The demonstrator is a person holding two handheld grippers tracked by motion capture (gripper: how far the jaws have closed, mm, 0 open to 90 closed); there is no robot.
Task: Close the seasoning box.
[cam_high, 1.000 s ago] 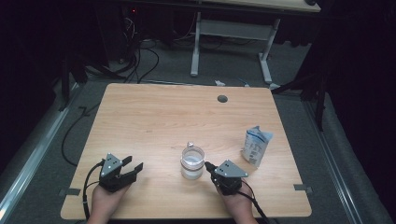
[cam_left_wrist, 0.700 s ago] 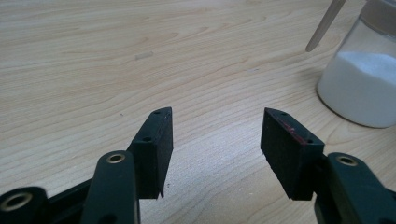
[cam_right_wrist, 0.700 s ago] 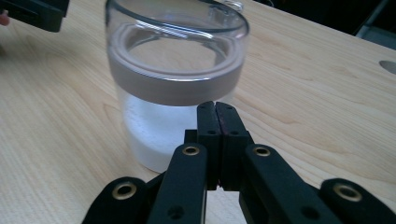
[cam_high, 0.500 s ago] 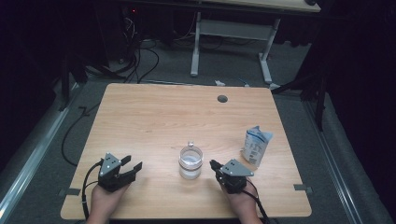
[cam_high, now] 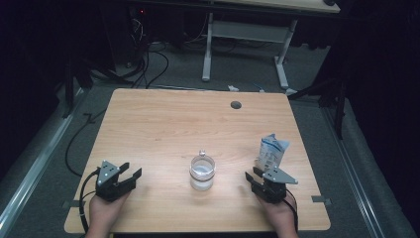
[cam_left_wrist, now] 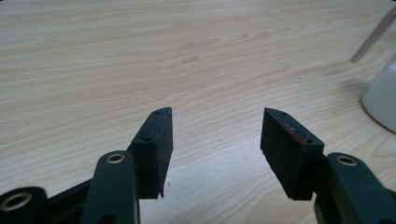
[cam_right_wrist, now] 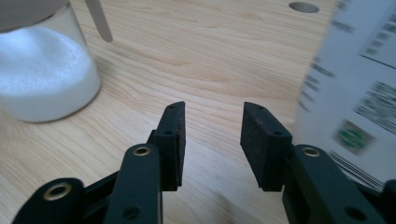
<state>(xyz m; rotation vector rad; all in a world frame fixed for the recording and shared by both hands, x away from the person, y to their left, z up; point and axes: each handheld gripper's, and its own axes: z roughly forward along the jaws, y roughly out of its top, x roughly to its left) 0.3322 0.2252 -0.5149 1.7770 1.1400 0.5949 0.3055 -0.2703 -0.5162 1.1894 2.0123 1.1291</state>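
A glass jar [cam_high: 202, 172] with white powder in its lower part stands near the front middle of the wooden table [cam_high: 163, 124], with a thin stick or spoon handle [cam_right_wrist: 99, 21] rising from it. The right gripper [cam_high: 257, 182] rests on the table well to the right of the jar, its jaws apart with only bare wood between them; they have just been opening. Just beyond it, close to its far side, stands a white and blue pouch [cam_high: 271, 151], which fills the right edge of the right gripper view. The left gripper [cam_high: 130, 174] lies near the front left of the table, well apart from the jar, jaws wide apart and holding nothing.
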